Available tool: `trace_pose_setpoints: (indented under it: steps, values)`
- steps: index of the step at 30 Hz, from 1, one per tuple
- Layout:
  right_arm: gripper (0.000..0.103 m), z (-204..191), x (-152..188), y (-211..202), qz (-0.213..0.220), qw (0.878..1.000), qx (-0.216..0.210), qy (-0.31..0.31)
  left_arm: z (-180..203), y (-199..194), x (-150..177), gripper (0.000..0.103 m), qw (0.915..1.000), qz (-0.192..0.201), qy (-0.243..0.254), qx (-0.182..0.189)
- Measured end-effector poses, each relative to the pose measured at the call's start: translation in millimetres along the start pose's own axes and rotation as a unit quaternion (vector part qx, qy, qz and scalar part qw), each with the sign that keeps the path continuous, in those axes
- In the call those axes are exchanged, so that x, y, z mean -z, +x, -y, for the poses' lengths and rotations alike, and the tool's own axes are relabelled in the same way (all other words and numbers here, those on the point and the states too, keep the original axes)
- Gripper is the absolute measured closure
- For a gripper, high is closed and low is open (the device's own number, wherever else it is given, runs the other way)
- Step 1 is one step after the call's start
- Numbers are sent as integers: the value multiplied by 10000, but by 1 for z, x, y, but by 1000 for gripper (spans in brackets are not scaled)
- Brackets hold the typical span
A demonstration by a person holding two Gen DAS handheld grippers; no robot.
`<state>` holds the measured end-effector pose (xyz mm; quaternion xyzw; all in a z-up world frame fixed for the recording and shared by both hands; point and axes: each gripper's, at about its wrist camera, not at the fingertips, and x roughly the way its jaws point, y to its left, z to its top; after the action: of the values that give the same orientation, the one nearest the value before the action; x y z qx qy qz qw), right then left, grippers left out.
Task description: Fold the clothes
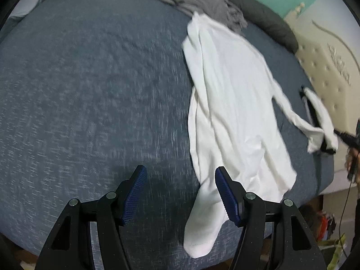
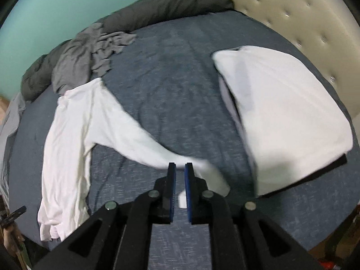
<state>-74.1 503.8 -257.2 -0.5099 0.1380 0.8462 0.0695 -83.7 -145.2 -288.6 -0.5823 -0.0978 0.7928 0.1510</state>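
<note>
Item 1: white long-sleeved shirt (image 1: 234,103), laid lengthwise on the bed (image 1: 90,78), body rumpled, not yet squared. One sleeve is stretched toward the near bed edge; the other is drawn out sideways.

Item 2: left hand-held gripper (image 1: 181,193), jaws spread wide, nothing held, poised above the near sleeve; right-hand pad approx. over the cloth.

Item 3: right hand-held gripper (image 2: 180,177), jaws nearly pressed together, sleeve end pinched betw. pads, a bit of white seen in the narrow gap.

Item 4: grey garment (image 2: 90,54), crumpled at the far side, touching the shirt's top end. Dark blanket (image 2: 162,6) rolled behind it.

Item 5: white pillow (image 2: 283,112) near the cream headboard (image 2: 292,11), apart from the shirt.

Risks, judged:
- Thin pinch on the sleeve end; it may slip out if pulled hard, esp. w/ cloth dragging on the bedcover.
- Body wrinkles likely folded in if the sleeve is laid across before smoothing.
- Grey garment may be dragged along if the shirt is shifted.
- Near sleeve hangs close to the edge; could slide off.
</note>
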Motion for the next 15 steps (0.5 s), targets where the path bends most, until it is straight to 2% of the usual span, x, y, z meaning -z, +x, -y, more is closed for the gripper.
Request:
trace_pose_setpoints:
  steps: [4, 9, 12, 14, 15]
  values:
    - [93, -20, 10, 1, -4, 9995, -273, -142, 4, 31, 6, 36, 9995, -278, 148, -78]
    - [93, -44, 21, 3, -87, 9980, -519, -335, 1, 62, 14, 39, 9983, -575, 79, -42]
    - [93, -56, 25, 4, -117, 9970, -630, -440, 0, 74, 19, 47, 9978, -656, 2, 17]
    - [93, -61, 27, 5, -130, 9965, -672, -488, 5, 79, 22, 57, 9975, -708, 35, 83]
    - [93, -64, 27, 5, -135, 9962, -686, -515, 9, 81, 24, 67, 9973, -719, 90, 94]
